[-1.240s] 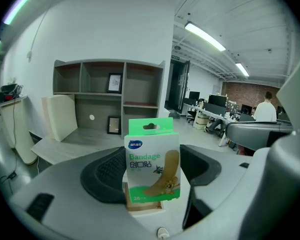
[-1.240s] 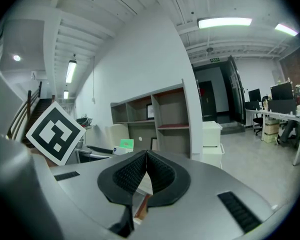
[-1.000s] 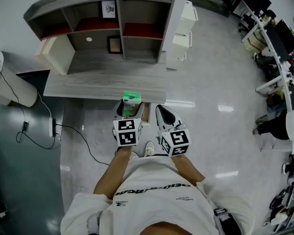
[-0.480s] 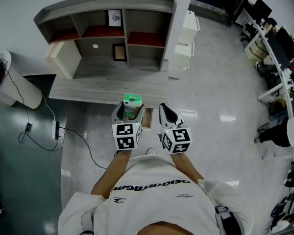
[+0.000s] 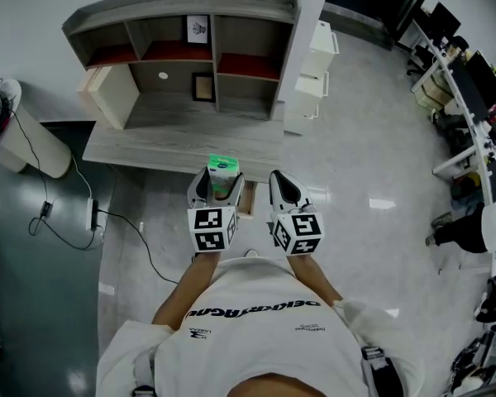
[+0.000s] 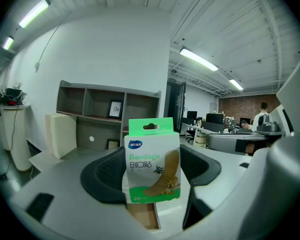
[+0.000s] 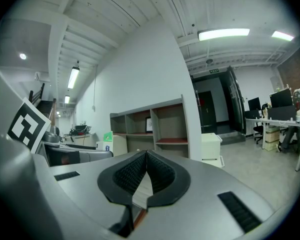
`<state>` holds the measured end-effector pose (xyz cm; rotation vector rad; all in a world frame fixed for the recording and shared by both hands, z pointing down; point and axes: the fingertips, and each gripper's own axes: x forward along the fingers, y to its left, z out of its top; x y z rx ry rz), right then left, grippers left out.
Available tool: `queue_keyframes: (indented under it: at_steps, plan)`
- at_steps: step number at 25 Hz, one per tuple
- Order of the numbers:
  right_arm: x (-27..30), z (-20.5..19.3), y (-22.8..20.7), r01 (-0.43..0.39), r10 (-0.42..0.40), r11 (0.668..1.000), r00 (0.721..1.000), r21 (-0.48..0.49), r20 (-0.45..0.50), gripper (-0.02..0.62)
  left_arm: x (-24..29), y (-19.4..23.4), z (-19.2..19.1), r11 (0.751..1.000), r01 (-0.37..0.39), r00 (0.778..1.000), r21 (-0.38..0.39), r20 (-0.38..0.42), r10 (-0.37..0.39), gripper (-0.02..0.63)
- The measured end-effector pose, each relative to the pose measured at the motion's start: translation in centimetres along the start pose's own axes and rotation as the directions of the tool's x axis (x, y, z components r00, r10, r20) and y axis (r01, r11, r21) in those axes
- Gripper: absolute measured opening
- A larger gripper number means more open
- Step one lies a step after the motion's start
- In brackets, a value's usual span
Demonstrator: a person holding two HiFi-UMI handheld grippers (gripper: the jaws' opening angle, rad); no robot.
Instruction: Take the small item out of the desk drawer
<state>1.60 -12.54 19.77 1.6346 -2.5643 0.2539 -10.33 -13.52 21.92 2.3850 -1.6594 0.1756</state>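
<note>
The bandage box (image 6: 151, 161) stands upright just before the desk (image 5: 165, 143) edge, clamped in the wide-set jaws of the left gripper (image 5: 220, 185); the right gripper (image 7: 146, 176), also before the desk, is closed and empty; we lift the box level, clear of the drawer (image 5: 247, 198), without crushing its card walls.

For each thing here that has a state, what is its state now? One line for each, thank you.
left gripper: shut on the bandage box
bandage box: held upright between the fingers, above the drawer
right gripper: shut, nothing held
drawer: pulled out from the desk
</note>
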Motion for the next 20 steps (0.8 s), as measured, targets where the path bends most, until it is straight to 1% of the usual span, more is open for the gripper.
queue_keyframes:
  at_steps: [7,20]
  plan:
    - [0.12,0.03,0.08,-0.010,0.011,1.000,1.000,-0.003,0.016,0.032,-0.17,0.27,0.01,1.000,-0.012,0.999,0.012,0.030,0.012,0.350]
    - [-0.28,-0.37,-0.66,-0.014,0.014,1.000,1.000,-0.002,0.017,0.032,-0.04,-0.17,-0.43,1.000,-0.020,0.999,0.020,0.046,0.019,0.350]
